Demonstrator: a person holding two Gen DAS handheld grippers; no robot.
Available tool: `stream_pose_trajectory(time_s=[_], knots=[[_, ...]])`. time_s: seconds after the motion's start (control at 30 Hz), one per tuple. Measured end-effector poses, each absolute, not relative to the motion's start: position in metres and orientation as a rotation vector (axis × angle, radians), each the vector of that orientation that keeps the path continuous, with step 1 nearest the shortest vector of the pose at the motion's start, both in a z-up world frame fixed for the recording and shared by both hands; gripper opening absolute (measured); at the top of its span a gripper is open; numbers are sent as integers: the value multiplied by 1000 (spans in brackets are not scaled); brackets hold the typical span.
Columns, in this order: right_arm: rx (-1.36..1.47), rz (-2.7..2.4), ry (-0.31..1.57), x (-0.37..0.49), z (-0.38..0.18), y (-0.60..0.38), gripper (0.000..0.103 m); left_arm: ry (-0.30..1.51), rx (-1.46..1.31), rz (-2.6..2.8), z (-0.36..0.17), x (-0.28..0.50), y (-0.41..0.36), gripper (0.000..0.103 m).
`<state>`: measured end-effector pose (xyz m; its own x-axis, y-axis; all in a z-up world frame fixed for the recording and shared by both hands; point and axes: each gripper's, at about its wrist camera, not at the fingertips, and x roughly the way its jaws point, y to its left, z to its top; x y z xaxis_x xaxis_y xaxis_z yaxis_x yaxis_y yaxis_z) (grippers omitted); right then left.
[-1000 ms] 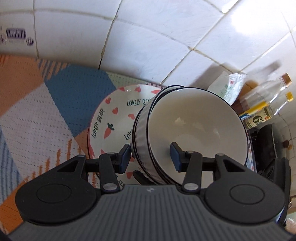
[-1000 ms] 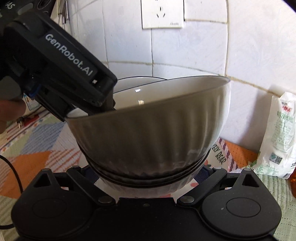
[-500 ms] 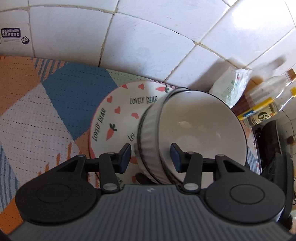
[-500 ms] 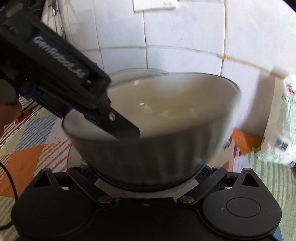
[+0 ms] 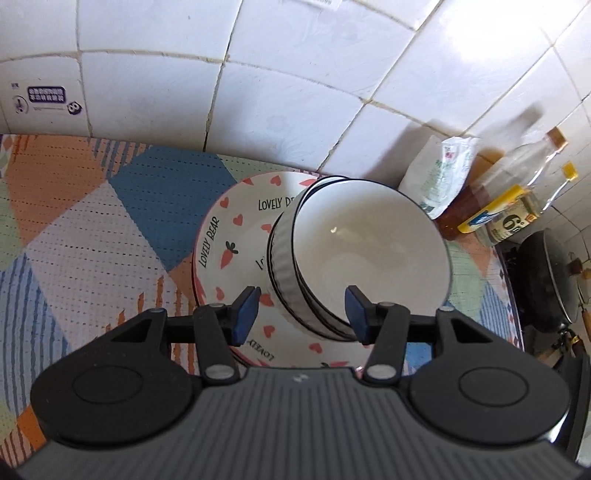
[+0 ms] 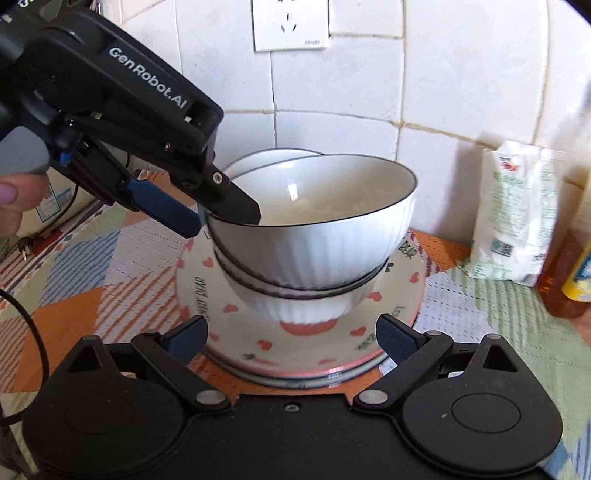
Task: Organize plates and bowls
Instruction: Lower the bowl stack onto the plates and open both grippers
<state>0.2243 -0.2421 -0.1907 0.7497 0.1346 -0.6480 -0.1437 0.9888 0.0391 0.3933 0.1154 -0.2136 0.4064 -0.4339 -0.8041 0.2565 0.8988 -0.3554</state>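
Tiled counter: stacked bowls (image 6: 314, 236) on plate (image 6: 402, 291)

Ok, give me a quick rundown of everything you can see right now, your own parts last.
bowls: at least two, white ribbed with dark rims, nested on the plates.
plates: a stack, count unclear, white with red hearts, on the mat.
mat: one, patchwork colours, covering the counter.
bag: one, white and green, against the wall.
bottles: at least two, right of the bag.
pan: one, black, far right.
socket: one, white, on the wall.
left gripper: open, straddling the bowl rim.
right gripper: open, before the plates.
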Motion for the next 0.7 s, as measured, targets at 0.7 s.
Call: stream_pose_trajectory(time_s=[0.7], knots=[[52,-116,759,147,-112,-228,99,977,-23,-499,-132,295,137,52]])
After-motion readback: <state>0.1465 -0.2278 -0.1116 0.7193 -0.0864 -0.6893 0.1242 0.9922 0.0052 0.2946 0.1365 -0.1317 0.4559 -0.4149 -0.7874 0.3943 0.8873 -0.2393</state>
